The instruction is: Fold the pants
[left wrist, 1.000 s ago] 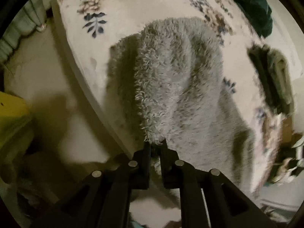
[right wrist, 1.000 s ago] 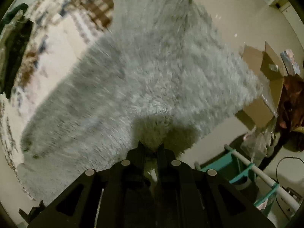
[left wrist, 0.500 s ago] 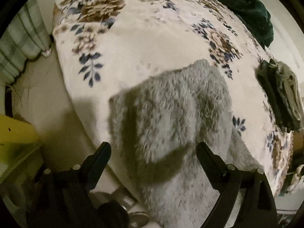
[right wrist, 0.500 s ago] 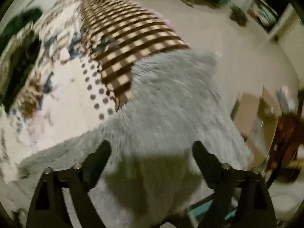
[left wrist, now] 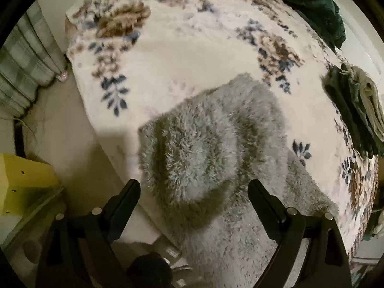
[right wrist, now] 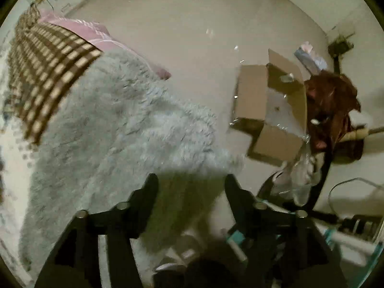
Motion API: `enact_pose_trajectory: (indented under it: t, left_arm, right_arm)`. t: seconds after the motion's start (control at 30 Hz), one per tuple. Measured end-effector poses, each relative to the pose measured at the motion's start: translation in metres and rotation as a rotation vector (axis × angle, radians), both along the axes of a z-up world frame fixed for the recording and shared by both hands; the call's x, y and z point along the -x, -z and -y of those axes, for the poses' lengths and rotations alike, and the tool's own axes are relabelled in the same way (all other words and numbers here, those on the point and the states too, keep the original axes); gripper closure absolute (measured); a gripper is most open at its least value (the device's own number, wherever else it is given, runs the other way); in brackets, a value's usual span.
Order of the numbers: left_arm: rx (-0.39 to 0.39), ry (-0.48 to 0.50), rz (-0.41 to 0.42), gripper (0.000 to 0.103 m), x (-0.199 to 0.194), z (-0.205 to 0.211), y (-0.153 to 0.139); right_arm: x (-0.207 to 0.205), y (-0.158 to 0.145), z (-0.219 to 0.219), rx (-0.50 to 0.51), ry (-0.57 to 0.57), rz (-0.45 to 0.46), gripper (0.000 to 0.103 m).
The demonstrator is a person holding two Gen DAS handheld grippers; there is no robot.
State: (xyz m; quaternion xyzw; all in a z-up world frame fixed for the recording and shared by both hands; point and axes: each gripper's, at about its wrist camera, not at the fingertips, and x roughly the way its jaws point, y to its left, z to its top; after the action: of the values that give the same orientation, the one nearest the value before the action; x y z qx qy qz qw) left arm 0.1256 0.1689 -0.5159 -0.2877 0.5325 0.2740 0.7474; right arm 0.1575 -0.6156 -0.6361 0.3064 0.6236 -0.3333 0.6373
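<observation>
Fluffy grey pants (left wrist: 206, 144) lie on a bed with a cream floral blanket (left wrist: 192, 45). In the left wrist view one end of them is doubled over near the bed's edge. My left gripper (left wrist: 194, 187) hangs open above that folded end, touching nothing. In the right wrist view the pants (right wrist: 115, 129) spread across the bed and droop over its side. My right gripper (right wrist: 191, 182) is above that drooping edge; its jaws are closing, with grey fleece seen between them but below the fingers, not pinched.
A brown checked blanket (right wrist: 48, 72) and pink cloth (right wrist: 93, 33) lie beside the pants. Folded dark and beige clothes (left wrist: 357, 110) and a green garment (left wrist: 304, 0) sit on the bed's far side. An open cardboard box (right wrist: 271, 110) stands on the floor, a yellow box (left wrist: 21, 182) left.
Both grippers let go of the grey pants and opened; the pants dropped flat onto the bed. The right gripper swung toward the bed's side and has narrowed again.
</observation>
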Motion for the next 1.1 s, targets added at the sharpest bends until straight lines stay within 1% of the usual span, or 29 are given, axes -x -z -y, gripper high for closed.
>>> enact_pose_trajectory:
  t: [0.03, 0.1, 0.17, 0.2, 0.23, 0.27, 0.33, 0.37, 0.4, 0.43, 0.47, 0.5, 0.57, 0.63, 0.73, 0.77, 0.8, 0.83, 0.87, 0.9, 0.93, 0.97, 1.0, 1.03, 1.07, 1.1]
  left_arm:
    - [-0.018, 0.006, -0.001, 0.012, 0.0, 0.005, -0.008]
    - [-0.042, 0.02, 0.016, 0.012, 0.001, 0.018, -0.026]
    - [-0.045, 0.051, 0.045, 0.012, -0.003, 0.036, -0.04]
    - [-0.03, 0.079, 0.066, 0.012, -0.009, 0.049, -0.046]
    - [-0.016, 0.102, 0.079, 0.012, -0.015, 0.059, -0.048]
    - [-0.003, 0.128, 0.086, 0.012, -0.022, 0.07, -0.047]
    - [0.035, 0.183, 0.089, 0.012, -0.041, 0.092, -0.039]
    - [0.053, 0.214, 0.086, 0.012, -0.052, 0.104, -0.03]
    - [0.059, 0.233, 0.083, 0.012, -0.061, 0.113, -0.024]
    - [0.075, 0.249, 0.082, 0.012, -0.069, 0.121, -0.017]
    - [0.094, 0.267, 0.077, 0.012, -0.077, 0.13, -0.01]
    - [0.104, 0.289, 0.067, 0.012, -0.086, 0.14, -0.002]
    - [0.122, 0.316, 0.068, 0.012, -0.098, 0.153, 0.008]
    - [0.114, 0.341, 0.074, 0.012, -0.109, 0.164, 0.013]
    - [0.11, 0.37, 0.078, 0.012, -0.119, 0.172, 0.017]
    - [0.111, 0.373, 0.079, 0.012, -0.121, 0.174, 0.018]
    - [0.117, 0.376, 0.078, 0.012, -0.122, 0.176, 0.019]
    - [0.122, 0.377, 0.073, 0.012, -0.122, 0.177, 0.018]
    - [0.13, 0.377, 0.072, 0.012, -0.121, 0.178, 0.017]
    - [0.136, 0.382, 0.075, 0.012, -0.121, 0.18, 0.015]
    - [0.136, 0.391, 0.076, 0.012, -0.12, 0.182, 0.012]
    - [0.131, 0.402, 0.076, 0.012, -0.117, 0.184, 0.009]
    - [0.121, 0.42, 0.08, 0.012, -0.114, 0.188, 0.005]
    - [0.107, 0.436, 0.078, 0.012, -0.11, 0.192, 0.004]
    - [0.093, 0.453, 0.072, 0.012, -0.106, 0.196, 0.003]
    - [0.082, 0.469, 0.065, 0.012, -0.104, 0.199, 0.005]
  right_arm:
    - [-0.003, -0.006, -0.007, -0.019, -0.005, 0.025, 0.042]
    - [-0.02, -0.018, -0.031, -0.09, -0.023, 0.09, 0.042]
    - [-0.051, -0.015, -0.064, -0.219, -0.061, 0.129, 0.042]
    - [-0.062, -0.011, -0.081, -0.272, -0.072, 0.141, 0.042]
    - [-0.077, -0.003, -0.098, -0.33, -0.08, 0.15, 0.042]
    - [-0.084, 0.005, -0.116, -0.367, -0.074, 0.142, 0.042]
    - [-0.102, 0.027, -0.144, -0.429, -0.03, 0.117, 0.042]
    - [-0.112, 0.041, -0.151, -0.457, -0.007, 0.099, 0.043]
    - [-0.115, 0.055, -0.156, -0.469, 0.019, 0.086, 0.05]
    - [-0.119, 0.064, -0.16, -0.468, 0.035, 0.067, 0.062]
    - [-0.116, 0.071, -0.163, -0.443, 0.025, 0.041, 0.095]
    - [-0.115, 0.071, -0.163, -0.405, 0.023, 0.033, 0.096]
    - [-0.112, 0.056, -0.16, -0.324, 0.013, 0.086, 0.097]
    - [-0.111, 0.037, -0.154, -0.251, -0.013, 0.137, 0.099]
    - [-0.108, 0.022, -0.135, -0.168, 0.012, 0.176, 0.103]
    - [-0.108, 0.018, -0.123, -0.101, 0.023, 0.188, 0.103]
    - [-0.108, 0.016, -0.115, -0.077, 0.028, 0.2, 0.103]
    - [-0.109, 0.018, -0.105, -0.108, 0.025, 0.21, 0.103]
    - [-0.107, 0.023, -0.094, -0.201, 0.011, 0.22, 0.102]
    - [-0.104, 0.022, -0.087, -0.287, -0.004, 0.25, 0.101]
    - [-0.098, 0.017, -0.083, -0.33, -0.034, 0.261, 0.097]
    - [-0.089, 0.008, -0.079, -0.314, -0.057, 0.261, 0.083]
    - [-0.072, -0.007, -0.069, -0.263, -0.077, 0.265, 0.064]
    - [-0.056, -0.018, -0.057, -0.227, -0.08, 0.271, 0.055]
    - [-0.03, -0.03, -0.041, -0.16, -0.067, 0.269, 0.047]
    - [-0.01, -0.037, -0.027, -0.111, -0.049, 0.246, 0.046]
